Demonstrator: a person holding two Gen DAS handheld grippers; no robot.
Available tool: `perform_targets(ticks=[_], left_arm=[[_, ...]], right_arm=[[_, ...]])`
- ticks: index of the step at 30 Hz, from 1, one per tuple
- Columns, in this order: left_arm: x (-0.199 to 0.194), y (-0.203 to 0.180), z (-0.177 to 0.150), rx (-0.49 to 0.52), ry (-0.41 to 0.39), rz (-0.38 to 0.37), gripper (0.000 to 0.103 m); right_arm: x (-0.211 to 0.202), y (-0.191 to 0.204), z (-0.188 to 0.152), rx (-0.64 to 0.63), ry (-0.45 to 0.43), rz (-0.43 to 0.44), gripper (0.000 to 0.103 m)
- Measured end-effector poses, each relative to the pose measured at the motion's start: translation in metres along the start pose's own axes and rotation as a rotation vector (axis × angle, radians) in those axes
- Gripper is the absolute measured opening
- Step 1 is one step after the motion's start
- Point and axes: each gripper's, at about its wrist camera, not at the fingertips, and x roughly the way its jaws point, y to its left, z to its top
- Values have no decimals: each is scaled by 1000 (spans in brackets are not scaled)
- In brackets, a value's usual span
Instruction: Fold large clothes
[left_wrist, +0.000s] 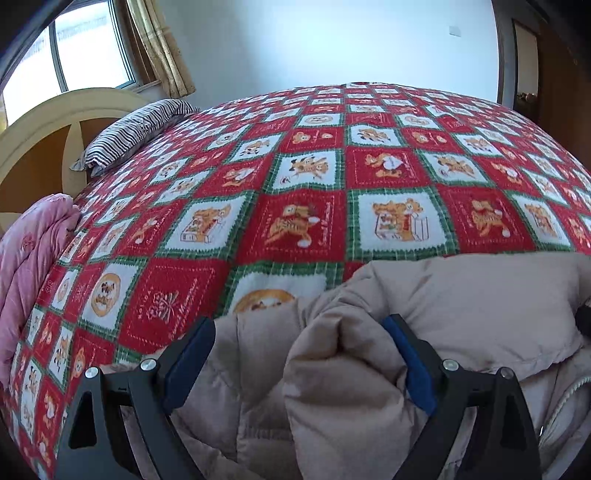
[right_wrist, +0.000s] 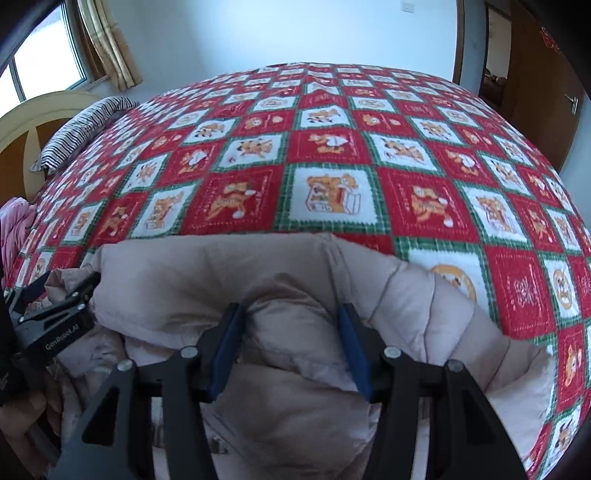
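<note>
Left wrist view. Left gripper (left_wrist: 299, 332): jaws wide apart, blue pads clear on both sides; a bulging fold of the coat (left_wrist: 461, 295) sits between them, and whether the pads press on it I cannot tell. Coat: beige, quilted, bunched under and ahead of the fingers, spreading off to the right. Zipper (left_wrist: 565, 398): at the lower right edge of the coat. Bedspread (left_wrist: 303, 177): red, white and green checks with bear prints, stretching ahead of the gripper. Pillow (left_wrist: 136, 133): striped, far ahead to the left. Quilt (left_wrist: 29, 266): pink, at the left edge.

Right wrist view. Right gripper (right_wrist: 291, 325): jaws about half open, a rounded puff of coat (right_wrist: 184, 269) between the pads; no firm pinch can be made out. Coat lies beneath and ahead of the fingers, running both ways. Left gripper (right_wrist: 70, 295): to the left, tips at the coat's edge. Bedspread (right_wrist: 332, 147): beyond.
</note>
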Motion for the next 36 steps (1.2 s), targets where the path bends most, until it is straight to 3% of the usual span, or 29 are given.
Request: perform_targets(ticks=[21, 24, 26, 28, 31, 34, 36], left_arm=[[11, -8, -8, 11, 11, 30, 97], [5, -3, 0, -6, 22, 32, 97], [-16, 7, 9, -55, -20, -9, 97], [-34, 14, 19, -92, -73, -36, 97], [-53, 10, 40, -137, -131, -96, 97], [-40, -11, 45, -100, -98, -86, 97], [-18, -27, 38, -61, -52, -59, 97]], right_arm=[[18, 16, -16, -79, -26, -95, 58], [18, 18, -14, -92, -20, -104, 58], [8, 17, -11, -100, -16, -99, 58], [-12, 13, -8, -70, -47, -78, 58], [-48, 7, 1, -4, -172, -64, 58], [-50, 10, 14, 12, -205, -67, 58], [-27, 15, 19, -5, -161, -60, 56]])
